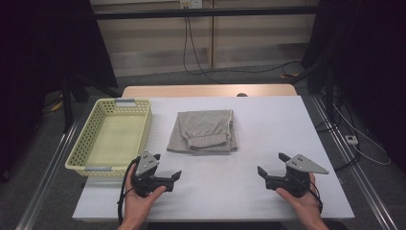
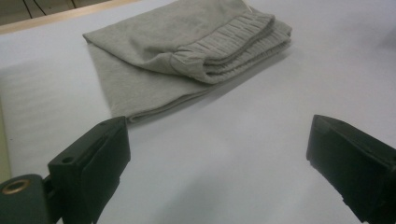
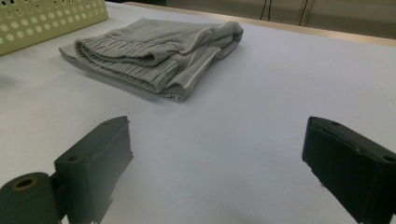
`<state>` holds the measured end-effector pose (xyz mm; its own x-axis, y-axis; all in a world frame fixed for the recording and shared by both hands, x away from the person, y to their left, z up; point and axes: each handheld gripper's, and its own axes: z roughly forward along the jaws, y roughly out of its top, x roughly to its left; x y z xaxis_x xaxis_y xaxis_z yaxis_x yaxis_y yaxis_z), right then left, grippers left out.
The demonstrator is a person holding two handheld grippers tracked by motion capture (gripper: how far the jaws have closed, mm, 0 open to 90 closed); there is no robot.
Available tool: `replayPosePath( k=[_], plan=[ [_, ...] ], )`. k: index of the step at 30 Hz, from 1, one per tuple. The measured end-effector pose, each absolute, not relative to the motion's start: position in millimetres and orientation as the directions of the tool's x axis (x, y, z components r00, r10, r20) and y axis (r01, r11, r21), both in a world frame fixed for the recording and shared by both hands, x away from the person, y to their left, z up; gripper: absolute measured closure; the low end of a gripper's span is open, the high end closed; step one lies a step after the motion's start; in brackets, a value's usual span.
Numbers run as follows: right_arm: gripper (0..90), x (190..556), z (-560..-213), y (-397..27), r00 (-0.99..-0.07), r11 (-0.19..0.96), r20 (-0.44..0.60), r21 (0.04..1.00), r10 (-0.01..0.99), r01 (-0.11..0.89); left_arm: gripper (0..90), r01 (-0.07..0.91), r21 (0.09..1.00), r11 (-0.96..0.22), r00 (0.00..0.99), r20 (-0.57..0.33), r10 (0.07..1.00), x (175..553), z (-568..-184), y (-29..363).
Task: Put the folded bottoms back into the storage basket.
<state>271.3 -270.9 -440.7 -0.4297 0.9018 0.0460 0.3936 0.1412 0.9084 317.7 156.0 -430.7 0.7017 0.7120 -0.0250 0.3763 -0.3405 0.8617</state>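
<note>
Two claws, left claw [image 1: 168, 173] and right claw [image 1: 271, 164], spread wide, empty, low over the near white tabletop [image 1: 225, 191], well short of the folded garment [image 1: 205, 130]. Soft grey knit, ribbed cuff nearest, squarish, mid-tabletop beside the perforated yellow-green plastic basket [image 1: 95, 143]. Inner layers hidden by folds; long axis unclear.

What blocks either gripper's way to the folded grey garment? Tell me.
Nothing visible does. The folded grey garment lies alone on the white table, with bare tabletop between it and the open left gripper and right gripper. The yellow basket stands off to its left.
</note>
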Motion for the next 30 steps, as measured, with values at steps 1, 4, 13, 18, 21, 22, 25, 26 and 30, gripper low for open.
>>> replayPosePath(
  k=[1, 4, 13, 18, 21, 22, 25, 26, 30],
  plan=[
    [7.9, 271, -441, -271, -0.43, 0.141, 0.046, 0.908, 0.902, 0.393, 6.3, 0.376, 0.861, -0.343, 0.705, -0.025, 0.709, 318, -430, 156],
    [7.9, 270, -441, -271, -0.432, 0.145, 0.043, 0.909, 0.901, 0.391, 6.3, 0.378, 0.858, -0.347, 0.707, -0.025, 0.707, 319, -429, 155],
    [8.0, 271, -440, -271, -0.431, 0.143, 0.047, 0.907, 0.901, 0.397, 6.3, 0.381, 0.848, -0.368, 0.714, -0.017, 0.7, 324, -429, 147],
    [8.0, 271, -440, -271, -0.427, 0.142, 0.046, 0.906, 0.903, 0.399, 6.1, 0.398, 0.844, -0.359, 0.716, -0.041, 0.697, 328, -429, 145],
    [8.0, 272, -441, -271, -0.427, 0.139, 0.05, 0.906, 0.903, 0.401, 6.1, 0.392, 0.845, -0.364, 0.712, -0.028, 0.702, 333, -428, 144],
    [8.0, 272, -441, -271, -0.427, 0.139, 0.051, 0.905, 0.903, 0.401, 6.1, 0.394, 0.843, -0.367, 0.713, -0.029, 0.7, 335, -428, 144],
    [8.0, 272, -441, -271, -0.429, 0.141, 0.05, 0.905, 0.902, 0.402, 6.1, 0.391, 0.843, -0.37, 0.711, -0.021, 0.703, 338, -426, 144],
    [7.9, 273, -441, -271, -0.43, 0.142, 0.05, 0.904, 0.902, 0.402, 6.1, 0.389, 0.844, -0.369, 0.707, -0.017, 0.707, 339, -424, 144],
    [7.8, 274, -442, -271, -0.43, 0.142, 0.054, 0.901, 0.901, 0.409, 6.1, 0.383, 0.852, -0.357, 0.711, -0.025, 0.703, 343, -420, 142]
  ],
)
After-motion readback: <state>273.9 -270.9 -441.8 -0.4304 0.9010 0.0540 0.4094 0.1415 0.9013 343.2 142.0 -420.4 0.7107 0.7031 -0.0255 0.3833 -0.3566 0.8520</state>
